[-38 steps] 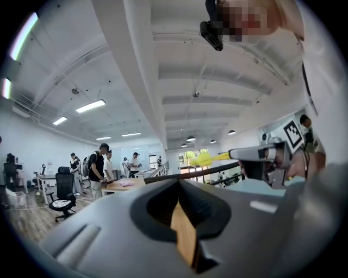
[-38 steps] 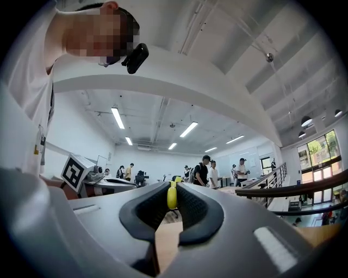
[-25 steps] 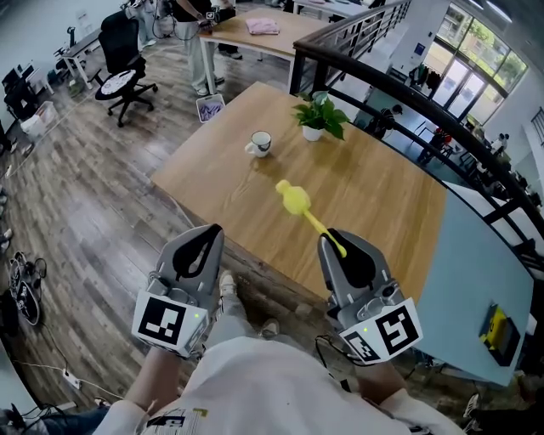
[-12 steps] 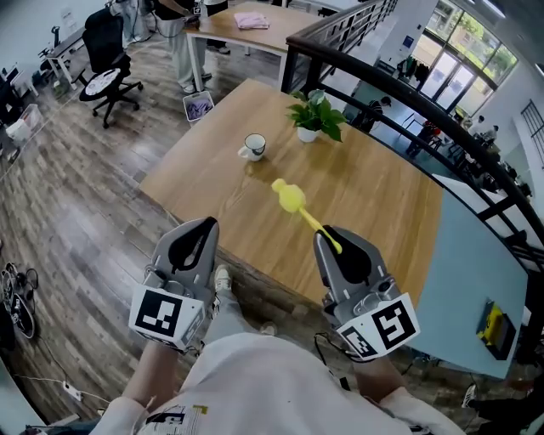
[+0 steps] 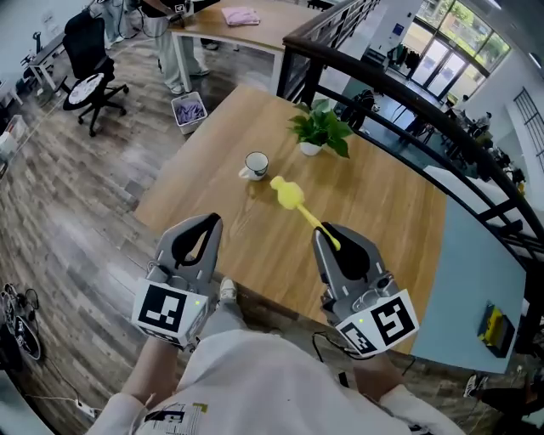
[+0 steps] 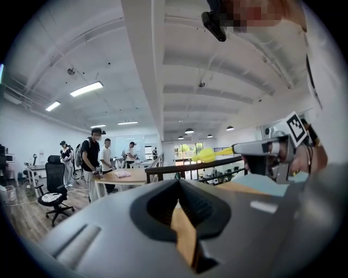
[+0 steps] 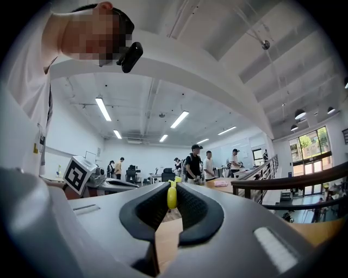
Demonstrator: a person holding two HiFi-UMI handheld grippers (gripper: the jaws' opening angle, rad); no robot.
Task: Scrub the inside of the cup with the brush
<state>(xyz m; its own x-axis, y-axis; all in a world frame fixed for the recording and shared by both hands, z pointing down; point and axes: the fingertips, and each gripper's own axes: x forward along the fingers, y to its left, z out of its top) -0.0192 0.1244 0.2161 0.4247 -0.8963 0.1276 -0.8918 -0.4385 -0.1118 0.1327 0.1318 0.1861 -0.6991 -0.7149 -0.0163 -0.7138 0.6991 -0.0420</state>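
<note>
A white cup (image 5: 255,165) stands upright on the wooden table (image 5: 374,212), near its far left edge. My right gripper (image 5: 330,236) is shut on the handle of a yellow brush (image 5: 291,195), whose round head hangs in the air just right of the cup. In the right gripper view the yellow handle (image 7: 172,196) sits pinched between the jaws. My left gripper (image 5: 204,224) is shut with nothing in it, held off the table's near edge, well short of the cup. From the left gripper view the brush (image 6: 206,156) shows sideways, sticking out of the right gripper (image 6: 266,157).
A potted green plant (image 5: 321,127) stands on the table behind the cup. A black railing (image 5: 399,140) runs along the table's far side. An office chair (image 5: 85,59) and another table with people (image 5: 229,21) lie further back on the wood floor.
The view has drawn closer to the table. The brush head now shows right beside the cup instead of well short of it. Both grippers keep their hold and stance.
</note>
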